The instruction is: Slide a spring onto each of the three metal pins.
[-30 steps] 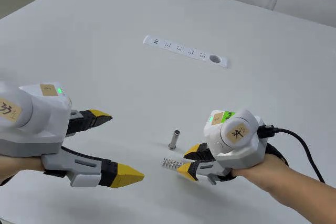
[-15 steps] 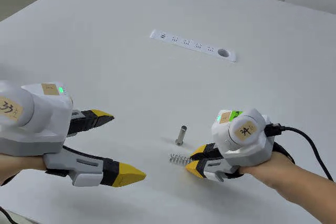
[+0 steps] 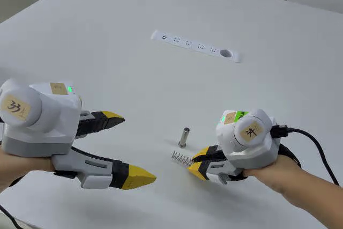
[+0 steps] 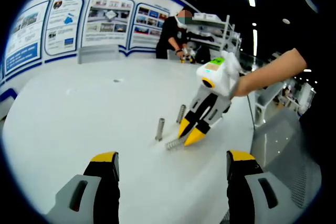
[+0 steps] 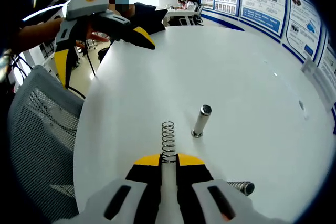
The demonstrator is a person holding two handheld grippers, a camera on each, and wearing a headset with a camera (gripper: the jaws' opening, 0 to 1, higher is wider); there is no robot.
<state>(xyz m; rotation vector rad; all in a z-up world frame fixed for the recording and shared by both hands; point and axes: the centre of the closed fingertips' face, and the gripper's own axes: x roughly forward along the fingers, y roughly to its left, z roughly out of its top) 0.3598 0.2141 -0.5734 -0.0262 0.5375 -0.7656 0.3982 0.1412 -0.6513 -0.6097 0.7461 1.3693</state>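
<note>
The spring (image 5: 168,139) is pinched by one end in the right tongs (image 5: 168,159), which are narrow and gripping it. Its free end reaches low over the worktop (image 3: 107,36) toward the foot of the bare upright pin (image 5: 200,121), which stands near the worktop's near edge.

Since a moment ago we have edged the spring slightly closer to that pin. The left tongs (image 3: 134,146), wide and holding nothing, have drifted in from the left-edge side.

We judge this to be the approach. The spring sits lower than the pin's top and needs lifting and tipping over it before it can slide down.

The gripper views show us a second pin (image 4: 181,114) just beside the right tongs, seemingly already wearing a spring. In the head view the body of the right tongs stands in the way of that spot.
</note>
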